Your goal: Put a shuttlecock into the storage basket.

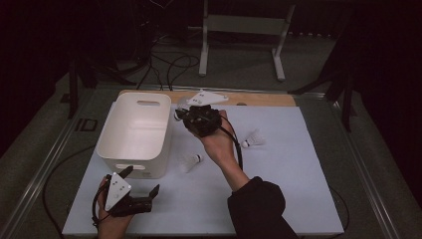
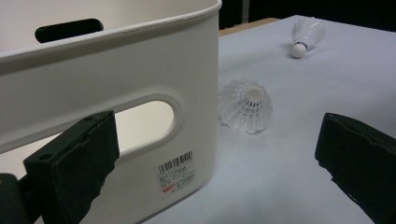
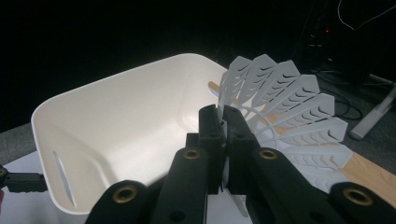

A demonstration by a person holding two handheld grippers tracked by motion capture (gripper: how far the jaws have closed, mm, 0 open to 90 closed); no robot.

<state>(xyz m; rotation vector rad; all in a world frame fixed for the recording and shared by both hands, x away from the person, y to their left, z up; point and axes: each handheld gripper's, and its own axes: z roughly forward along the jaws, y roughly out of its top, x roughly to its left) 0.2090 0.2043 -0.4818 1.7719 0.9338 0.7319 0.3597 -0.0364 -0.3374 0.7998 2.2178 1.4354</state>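
My right gripper (image 1: 185, 117) hovers just right of the white bin's (image 1: 130, 130) far corner. In the right gripper view its jaws are shut (image 3: 223, 122) on the feathered skirt of a white shuttlecock (image 3: 292, 105), with the bin's hollow (image 3: 116, 126) below and ahead. My left gripper (image 1: 141, 181) rests open at the bin's near right corner. Its jaws (image 2: 219, 158) stand wide apart and hold nothing. One jaw is in front of the bin wall (image 2: 107, 74). Two more shuttlecocks lie on the mat, one near the bin (image 1: 191, 160) (image 2: 246, 105) and one farther right (image 1: 253, 139) (image 2: 306, 35).
A pale blue mat (image 1: 278, 174) covers the table, with a wooden strip (image 1: 259, 98) along its far edge. Behind the table stand a white frame (image 1: 241, 30) and loose cables (image 1: 171, 64) on the floor. The bin's near wall has a handle slot (image 2: 144, 121).
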